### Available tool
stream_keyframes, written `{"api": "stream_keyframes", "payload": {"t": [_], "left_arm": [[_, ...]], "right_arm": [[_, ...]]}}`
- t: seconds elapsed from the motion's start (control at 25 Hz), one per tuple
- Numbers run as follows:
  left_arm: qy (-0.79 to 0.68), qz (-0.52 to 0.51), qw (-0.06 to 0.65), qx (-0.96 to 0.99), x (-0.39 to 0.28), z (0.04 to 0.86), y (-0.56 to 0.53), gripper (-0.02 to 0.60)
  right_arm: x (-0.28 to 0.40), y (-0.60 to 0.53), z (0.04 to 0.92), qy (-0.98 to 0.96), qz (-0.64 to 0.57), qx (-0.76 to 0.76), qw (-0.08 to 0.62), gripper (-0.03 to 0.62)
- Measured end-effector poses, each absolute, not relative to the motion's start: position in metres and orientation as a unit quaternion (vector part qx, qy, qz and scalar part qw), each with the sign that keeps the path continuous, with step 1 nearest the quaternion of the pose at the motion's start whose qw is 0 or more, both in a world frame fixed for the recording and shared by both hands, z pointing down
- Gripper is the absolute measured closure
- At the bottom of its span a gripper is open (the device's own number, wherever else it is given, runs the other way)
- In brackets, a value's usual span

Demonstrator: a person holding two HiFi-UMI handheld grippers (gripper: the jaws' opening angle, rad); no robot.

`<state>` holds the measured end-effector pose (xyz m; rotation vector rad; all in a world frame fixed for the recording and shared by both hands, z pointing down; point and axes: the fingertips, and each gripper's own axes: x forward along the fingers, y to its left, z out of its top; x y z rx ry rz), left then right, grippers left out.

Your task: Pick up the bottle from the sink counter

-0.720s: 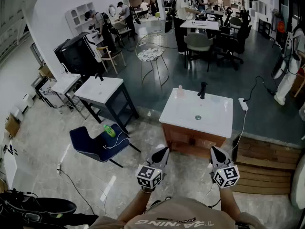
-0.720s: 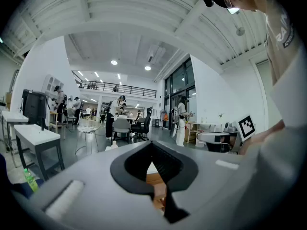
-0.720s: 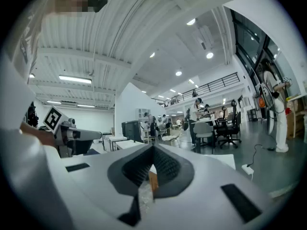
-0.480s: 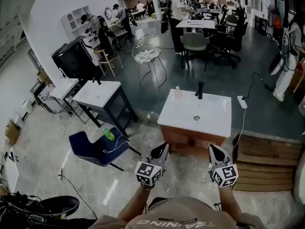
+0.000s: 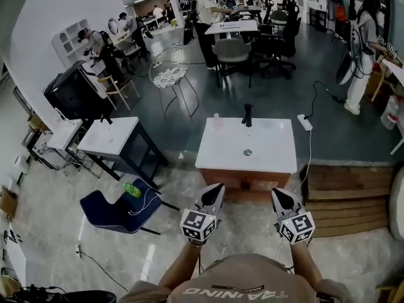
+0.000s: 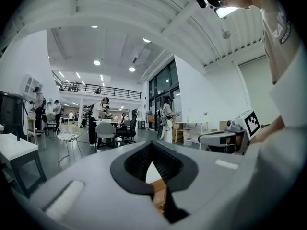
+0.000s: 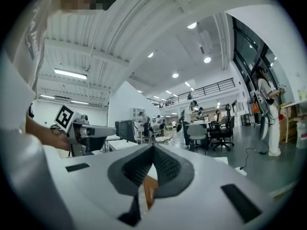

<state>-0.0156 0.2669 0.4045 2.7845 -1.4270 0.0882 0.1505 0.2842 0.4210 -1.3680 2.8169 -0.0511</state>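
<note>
- The left gripper point(image 5: 216, 188) has its fingers pressed together, nothing between them.
- The right gripper point(image 5: 276, 193) likewise has its fingers together and empty.
- The bottle point(image 5: 216, 120) stands at the far left corner of the sink surface point(image 5: 271, 150), beside the faucet point(image 5: 247, 114), well apart from both grippers.

The left gripper point(image 5: 216, 189) and right gripper point(image 5: 276, 194) point level, side by side, jaws closed.

Distant bottle point(image 5: 216, 120) too small for detail
</note>
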Motion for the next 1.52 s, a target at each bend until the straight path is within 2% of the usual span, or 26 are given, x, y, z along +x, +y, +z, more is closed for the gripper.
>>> {"api": "stream_keyframes", "payload": {"t": [0.28, 0.56, 0.96, 1.12, 1.52], "left_arm": [[-0.435, 0.062, -0.006, 0.898, -0.038, 0.415, 0.262, 0.574], [-0.461, 0.053, 0.049, 0.885, -0.075, 0.446, 0.233, 0.574], [-0.508, 0.031, 0.080, 0.857, -0.051, 0.431, 0.165, 0.574], [-0.519, 0.037, 0.100, 0.848, -0.035, 0.439, 0.136, 0.574], [-0.540, 0.079, 0.081, 0.834, -0.038, 0.457, 0.083, 0.574]], "right_arm": [[0.109, 0.280, 0.443, 0.902, -0.053, -0.427, -0.012, 0.586], [0.082, 0.260, 0.469, 0.904, -0.077, -0.419, -0.031, 0.586], [0.110, 0.156, 0.468, 0.926, -0.082, -0.369, -0.023, 0.586], [0.122, 0.114, 0.495, 0.931, -0.098, -0.347, -0.053, 0.586], [0.115, 0.060, 0.520, 0.939, -0.121, -0.317, -0.058, 0.586]]}}
